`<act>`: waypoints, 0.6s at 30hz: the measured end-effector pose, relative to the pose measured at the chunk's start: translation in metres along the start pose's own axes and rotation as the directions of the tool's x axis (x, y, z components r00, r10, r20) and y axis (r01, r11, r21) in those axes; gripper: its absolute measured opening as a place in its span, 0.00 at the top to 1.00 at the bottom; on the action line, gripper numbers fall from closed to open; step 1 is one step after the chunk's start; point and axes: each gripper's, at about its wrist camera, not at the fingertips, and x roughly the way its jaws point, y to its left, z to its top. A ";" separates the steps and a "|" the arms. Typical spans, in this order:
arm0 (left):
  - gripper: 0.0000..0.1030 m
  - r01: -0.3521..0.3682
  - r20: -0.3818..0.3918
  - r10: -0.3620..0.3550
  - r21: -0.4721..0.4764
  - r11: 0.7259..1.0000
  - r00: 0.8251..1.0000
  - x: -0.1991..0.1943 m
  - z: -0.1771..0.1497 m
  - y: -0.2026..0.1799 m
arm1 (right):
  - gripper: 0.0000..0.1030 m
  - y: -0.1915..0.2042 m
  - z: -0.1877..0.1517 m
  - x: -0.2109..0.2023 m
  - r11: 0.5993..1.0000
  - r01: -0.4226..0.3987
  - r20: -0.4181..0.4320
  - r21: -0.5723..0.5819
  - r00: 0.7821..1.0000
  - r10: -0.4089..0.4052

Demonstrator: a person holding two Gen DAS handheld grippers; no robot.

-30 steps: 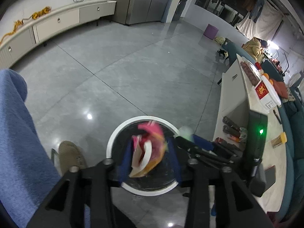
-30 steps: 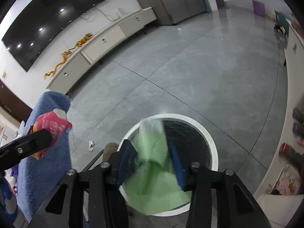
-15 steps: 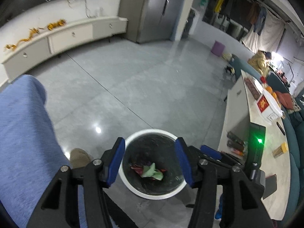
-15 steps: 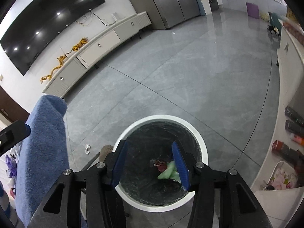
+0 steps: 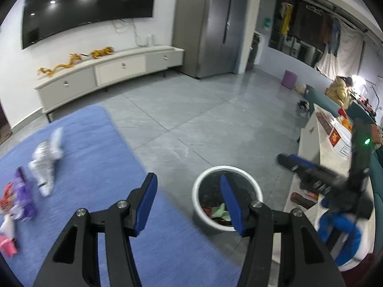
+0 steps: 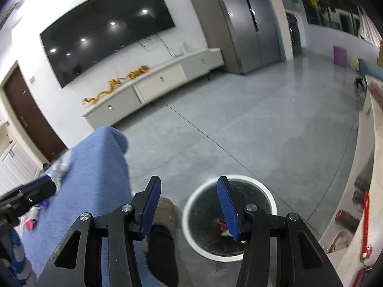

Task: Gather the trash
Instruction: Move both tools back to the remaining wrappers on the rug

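The left gripper [image 5: 188, 204] has nothing between its blue pads, and its jaws are opening wider. The right gripper [image 6: 189, 206] is open too, with only air in the gap.

Just past the left gripper's right finger sits the white bin [image 5: 208, 217] on the grey floor [image 5: 191, 119]. Inside it lie a green scrap [image 5: 219, 211] and some red bits. In the right wrist view the same bin [image 6: 189, 229] is behind that gripper's right finger.

Under the left gripper, and off to its left, spreads a blue cloth [image 5: 95, 167]. More trash waits on it, well left of the gripper: a silver wrapper [image 5: 45, 162], a purple wrapper [image 5: 24, 196] and a blurry red one [image 5: 6, 197] near the edge.

Far ahead stand a long white cabinet [image 5: 107, 71] and a big dark screen [image 5: 83, 4] on the wall.
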 end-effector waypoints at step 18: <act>0.19 -0.273 0.081 0.295 -0.212 0.938 0.952 -0.138 -0.104 0.239 | 0.48 0.176 0.006 -0.016 0.951 -0.176 -0.008 -0.255 0.984 0.180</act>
